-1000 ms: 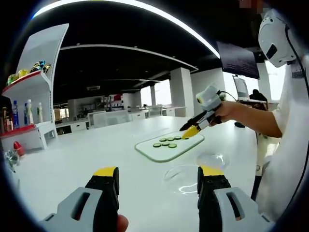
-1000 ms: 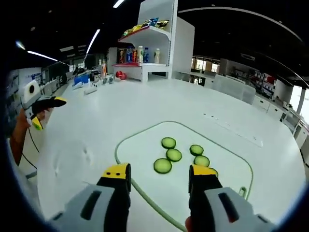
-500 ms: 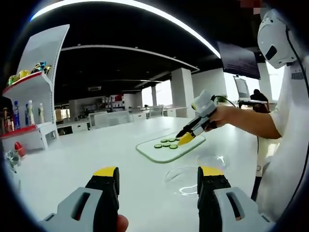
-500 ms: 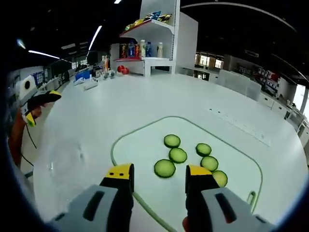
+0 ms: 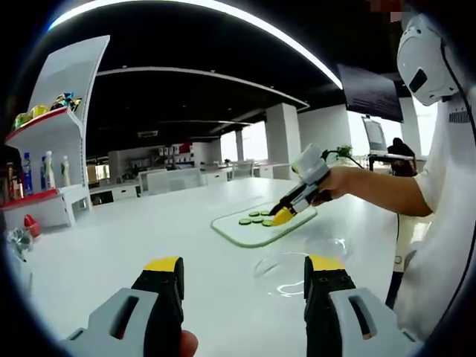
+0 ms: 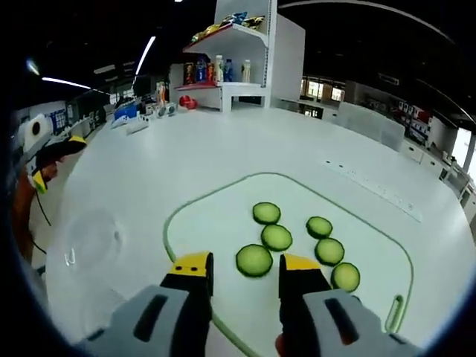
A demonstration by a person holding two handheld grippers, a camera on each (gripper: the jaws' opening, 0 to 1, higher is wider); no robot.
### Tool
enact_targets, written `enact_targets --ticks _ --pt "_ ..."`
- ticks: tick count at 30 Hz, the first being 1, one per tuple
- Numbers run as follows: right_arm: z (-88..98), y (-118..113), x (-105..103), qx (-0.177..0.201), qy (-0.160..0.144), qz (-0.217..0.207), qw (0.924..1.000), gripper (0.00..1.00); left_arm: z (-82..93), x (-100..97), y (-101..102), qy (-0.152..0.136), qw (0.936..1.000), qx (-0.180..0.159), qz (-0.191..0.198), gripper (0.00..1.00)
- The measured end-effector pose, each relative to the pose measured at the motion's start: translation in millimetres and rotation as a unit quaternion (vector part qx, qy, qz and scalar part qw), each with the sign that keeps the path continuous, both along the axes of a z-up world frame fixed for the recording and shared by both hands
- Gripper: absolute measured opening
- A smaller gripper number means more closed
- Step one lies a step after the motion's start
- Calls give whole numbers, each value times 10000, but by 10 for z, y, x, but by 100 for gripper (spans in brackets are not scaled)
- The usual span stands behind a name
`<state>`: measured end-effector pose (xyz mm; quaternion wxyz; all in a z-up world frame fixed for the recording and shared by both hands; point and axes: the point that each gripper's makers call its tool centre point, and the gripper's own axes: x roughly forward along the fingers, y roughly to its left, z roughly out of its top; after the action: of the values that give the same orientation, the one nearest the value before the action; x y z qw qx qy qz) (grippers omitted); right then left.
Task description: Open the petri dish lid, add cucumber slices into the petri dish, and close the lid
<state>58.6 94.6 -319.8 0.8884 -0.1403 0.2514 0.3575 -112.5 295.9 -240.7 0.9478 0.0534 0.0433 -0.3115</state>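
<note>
Right tool (image 6: 242, 268): jaws apart, unloaded, straddling the nearest cucumber slice (image 6: 254, 260) on the cutting board (image 6: 223, 208), just inside its near edge. Left tool (image 5: 244, 269): jaws apart, unloaded, over bare white tabletop (image 5: 134, 230). Clear petri dish (image 5: 286, 271) just ahead of its right jaw.

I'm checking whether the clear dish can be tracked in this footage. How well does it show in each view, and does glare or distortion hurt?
Left gripper view: the clear round petri dish shows mainly by bright rim glints on the glossy white table; fisheye bends the ceiling light strip.
Right gripper view: the dish is a faint outline at the warped edge; the green cucumber slices stay sharp.
</note>
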Motion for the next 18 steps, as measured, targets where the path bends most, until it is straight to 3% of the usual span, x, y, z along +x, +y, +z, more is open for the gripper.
enact_targets --ticks 18 --pt "-75 -37 49 -85 57 -92 9999 30 -24 19 8 15 10000 -16 -12 65"
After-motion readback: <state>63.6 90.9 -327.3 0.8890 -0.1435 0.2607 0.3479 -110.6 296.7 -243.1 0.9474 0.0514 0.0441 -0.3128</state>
